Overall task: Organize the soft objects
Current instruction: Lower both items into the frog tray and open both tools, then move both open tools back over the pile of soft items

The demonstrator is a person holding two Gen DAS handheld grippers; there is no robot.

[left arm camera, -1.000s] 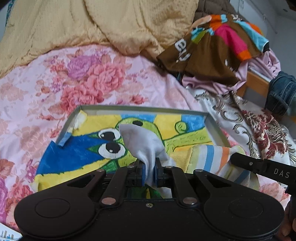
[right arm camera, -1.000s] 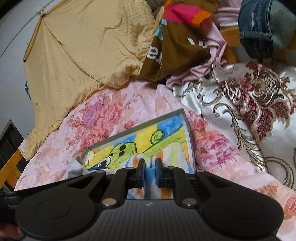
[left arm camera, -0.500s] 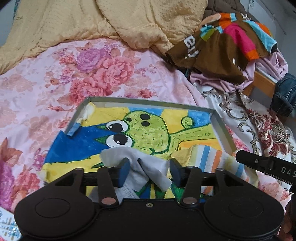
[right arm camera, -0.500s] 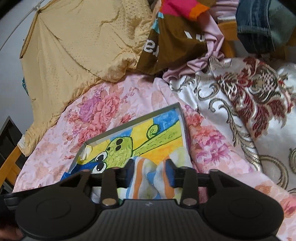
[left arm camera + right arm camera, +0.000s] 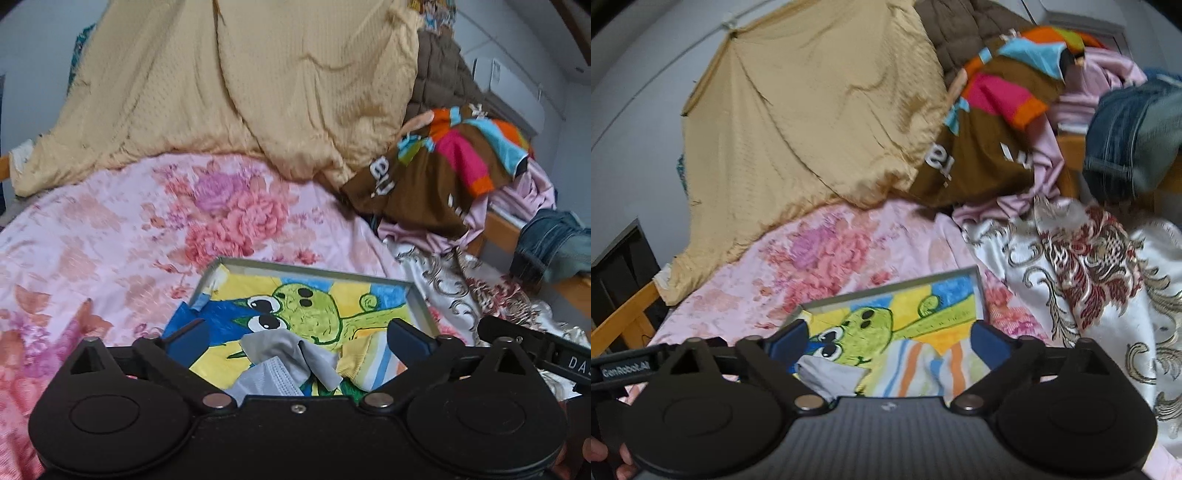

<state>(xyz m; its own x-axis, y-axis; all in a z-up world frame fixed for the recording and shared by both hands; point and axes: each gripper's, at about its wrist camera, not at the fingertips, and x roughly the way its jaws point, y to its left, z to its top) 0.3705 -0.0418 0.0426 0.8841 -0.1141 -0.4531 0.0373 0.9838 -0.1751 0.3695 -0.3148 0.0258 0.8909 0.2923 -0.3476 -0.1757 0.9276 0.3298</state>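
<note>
A shallow grey-rimmed tray (image 5: pixel 317 266) with a green cartoon creature painted inside lies on the flowered pink bedspread. A grey cloth (image 5: pixel 295 350) with a pale face mask (image 5: pixel 269 378) beside it lies at the tray's near edge, and a striped cloth (image 5: pixel 373 360) lies to its right. My left gripper (image 5: pixel 297 338) is open just above the grey cloth, holding nothing. My right gripper (image 5: pixel 888 338) is open above the striped cloth (image 5: pixel 938 365), with the grey cloth (image 5: pixel 831 373) at its lower left. The tray (image 5: pixel 886 291) also shows in the right wrist view.
A tan quilt (image 5: pixel 240 81) is heaped at the back. A brown multicoloured garment (image 5: pixel 436 170), lilac clothes (image 5: pixel 517 199) and jeans (image 5: pixel 554 243) pile at the right by a wooden bed rail. A white and red brocade cover (image 5: pixel 1089 266) lies right of the tray.
Both grippers have opened wide and let go: the left dropped the grey cloth, the right the striped cloth, both onto the tray. Both grippers have pulled back and up.
</note>
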